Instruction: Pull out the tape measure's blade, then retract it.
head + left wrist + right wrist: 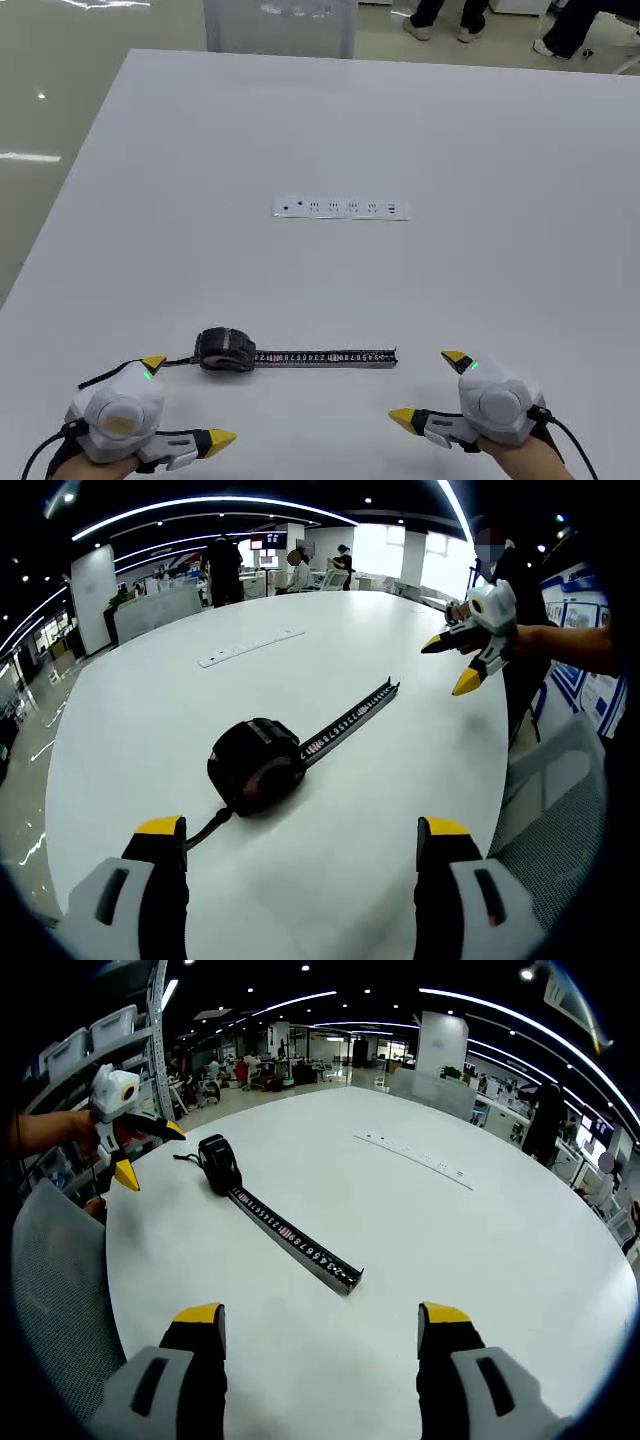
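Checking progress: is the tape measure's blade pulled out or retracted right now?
Pulled out. The blade lies flat on the table, stretching from the case toward the right tool, which is not touching it.

Left claw (187, 400): rounded white housing, grey insets, yellow pointed tips, green indicator light, tan round disc on side, black cable at rear. Right claw (429, 387): same white shell, yellow tips, green light, grey disc, black cable.

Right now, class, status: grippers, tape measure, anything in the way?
Left gripper open, empty. Right gripper open, empty. Tape measure on table, blade out. Nothing blocking; power strip beyond.
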Demonstrator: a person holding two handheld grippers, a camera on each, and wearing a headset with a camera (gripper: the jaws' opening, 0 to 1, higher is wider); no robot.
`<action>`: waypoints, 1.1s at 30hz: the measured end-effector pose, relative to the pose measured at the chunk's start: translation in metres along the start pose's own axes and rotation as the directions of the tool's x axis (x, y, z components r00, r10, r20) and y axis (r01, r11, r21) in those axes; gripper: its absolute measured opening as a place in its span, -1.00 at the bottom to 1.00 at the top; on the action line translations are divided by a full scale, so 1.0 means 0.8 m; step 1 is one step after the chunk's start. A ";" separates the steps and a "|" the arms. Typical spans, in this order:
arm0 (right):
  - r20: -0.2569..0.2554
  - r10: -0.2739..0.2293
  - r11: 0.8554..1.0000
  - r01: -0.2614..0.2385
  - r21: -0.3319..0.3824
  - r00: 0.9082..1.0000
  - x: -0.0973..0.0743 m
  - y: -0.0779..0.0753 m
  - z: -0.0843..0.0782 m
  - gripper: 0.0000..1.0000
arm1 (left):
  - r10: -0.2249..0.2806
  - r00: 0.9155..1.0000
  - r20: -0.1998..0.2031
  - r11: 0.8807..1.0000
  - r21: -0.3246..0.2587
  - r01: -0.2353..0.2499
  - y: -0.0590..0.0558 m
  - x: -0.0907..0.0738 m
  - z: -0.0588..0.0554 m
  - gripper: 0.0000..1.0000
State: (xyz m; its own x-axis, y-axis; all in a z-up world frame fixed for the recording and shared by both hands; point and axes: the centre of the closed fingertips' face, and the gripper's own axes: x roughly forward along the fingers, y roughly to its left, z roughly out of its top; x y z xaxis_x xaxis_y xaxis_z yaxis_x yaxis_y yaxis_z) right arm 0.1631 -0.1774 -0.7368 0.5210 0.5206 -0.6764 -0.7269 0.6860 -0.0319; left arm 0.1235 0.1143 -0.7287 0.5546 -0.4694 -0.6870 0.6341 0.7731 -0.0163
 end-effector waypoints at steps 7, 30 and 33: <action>0.023 -0.015 1.000 0.014 0.022 1.000 -0.004 0.011 0.005 0.69 | 0.013 1.000 0.005 0.999 -0.049 -0.013 -0.005 0.000 -0.005 0.93; 0.075 -0.042 0.996 0.036 0.077 0.996 -0.006 0.039 0.020 0.94 | 0.080 0.996 0.048 0.992 -0.098 -0.075 -0.006 0.001 -0.003 0.98; 0.075 -0.047 0.996 0.041 0.081 0.996 -0.007 0.042 0.021 0.95 | 0.091 0.995 0.051 0.992 -0.098 -0.085 -0.008 0.000 -0.001 0.98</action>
State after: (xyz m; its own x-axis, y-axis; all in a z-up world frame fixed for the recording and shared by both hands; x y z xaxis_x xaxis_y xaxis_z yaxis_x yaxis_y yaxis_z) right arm 0.1435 -0.1491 -0.7222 0.5869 0.5245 -0.6168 -0.6661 0.7459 0.0005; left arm 0.1192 0.1094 -0.7290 0.6367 -0.4187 -0.6475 0.5285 0.8484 -0.0289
